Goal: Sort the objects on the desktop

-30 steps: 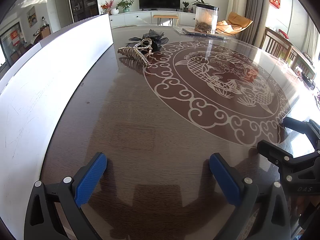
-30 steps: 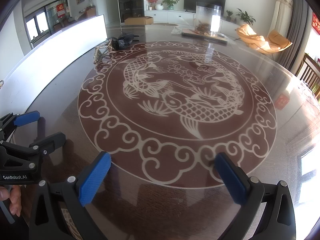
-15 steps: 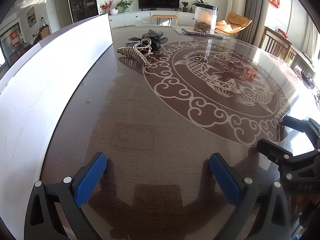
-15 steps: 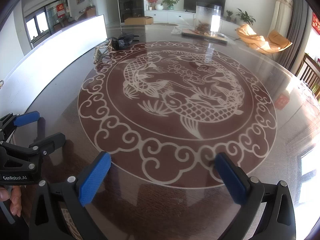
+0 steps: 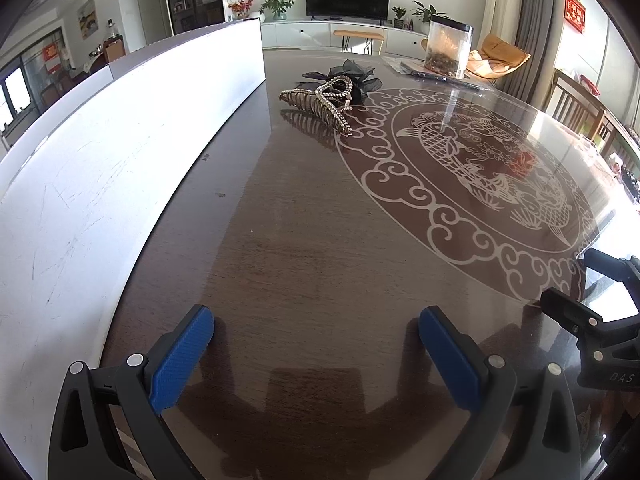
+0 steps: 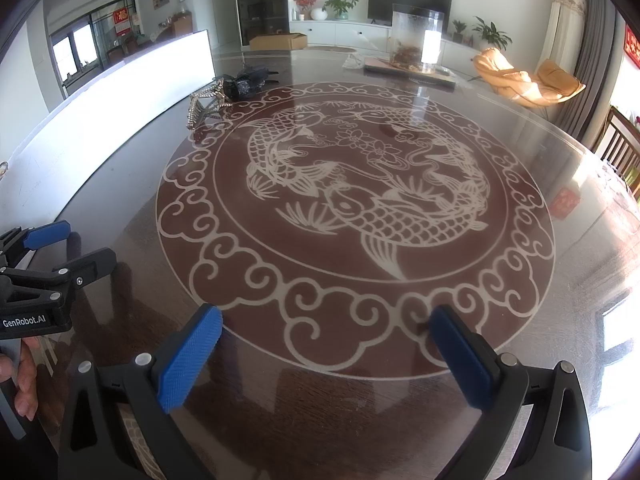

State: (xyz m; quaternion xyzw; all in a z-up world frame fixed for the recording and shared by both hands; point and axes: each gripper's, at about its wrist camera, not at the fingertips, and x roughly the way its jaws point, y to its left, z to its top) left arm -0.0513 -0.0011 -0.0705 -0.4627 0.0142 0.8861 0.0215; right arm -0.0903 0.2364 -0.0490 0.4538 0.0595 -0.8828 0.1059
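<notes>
Both tools low over the near edge of the table (image 6: 132, 224), nothing in either. My left gripper (image 5: 316, 344) has its blue pads spread wide over bare dark wood; my right gripper (image 6: 326, 344) is spread just as wide, pads above the scroll border of the koi medallion (image 6: 356, 208) under the glass top. The two sit side by side, left tool's black frame showing at the edge of the right view, my fingers (image 6: 24, 396) wrapped on its handle. White board (image 5: 120, 152) runs along my left, from beside the tool to the far end. Well beyond, near the far end of that board, lie the things to sort: a gold rhinestone claw hair clip (image 5: 320, 102) with a beaded loop draped on it, touching a black tulle hair bow (image 5: 352, 74) just behind. Farther still, a clear cylinder container (image 5: 448, 50) on a flat mat; whether it counts in the sort I cannot tell. Step in hand, as I judge it: start, approach not begun. Next move calls for a long forward reach, likely left tool as the clip lies on its side, pads straddling the clip's spine, not the loose beads, and lifting clear of the tulle.
</notes>
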